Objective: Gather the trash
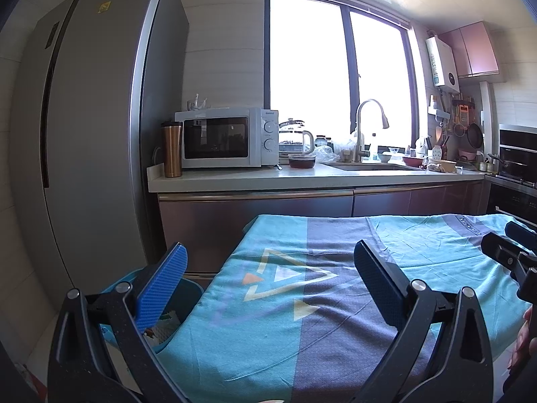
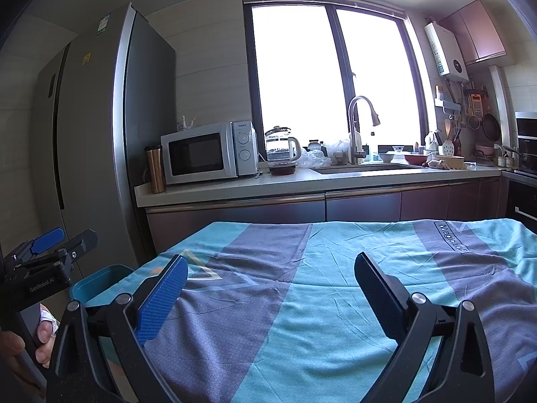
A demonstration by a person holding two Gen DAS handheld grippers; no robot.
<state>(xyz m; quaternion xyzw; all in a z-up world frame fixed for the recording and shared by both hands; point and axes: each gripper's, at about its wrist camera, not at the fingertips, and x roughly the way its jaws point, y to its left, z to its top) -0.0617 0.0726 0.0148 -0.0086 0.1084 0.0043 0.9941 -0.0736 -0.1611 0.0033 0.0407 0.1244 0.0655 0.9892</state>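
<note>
Table in front, counter behind, bin at the table's left.

A cloth-covered table (image 2: pixel 335 285) filled the foreground; a bin (image 2: pixel 97 280) stood just beside its edge at 9 o'clock. At 12 o'clock ran the counter (image 2: pixel 302 181): a flask (image 2: pixel 155 169), microwave (image 2: pixel 208 152), kettle (image 2: pixel 282 149), then the sink (image 2: pixel 362 169). A fridge (image 2: pixel 100 134) stood at 10 o'clock.

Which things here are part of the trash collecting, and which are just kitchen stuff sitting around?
Part of the job:
- blue bin beside the table, scraps inside
- left gripper, open
- right gripper, open
- cloth-covered table

Just lying about:
- microwave
- copper mug
- glass kettle
- faucet
- fridge
</note>
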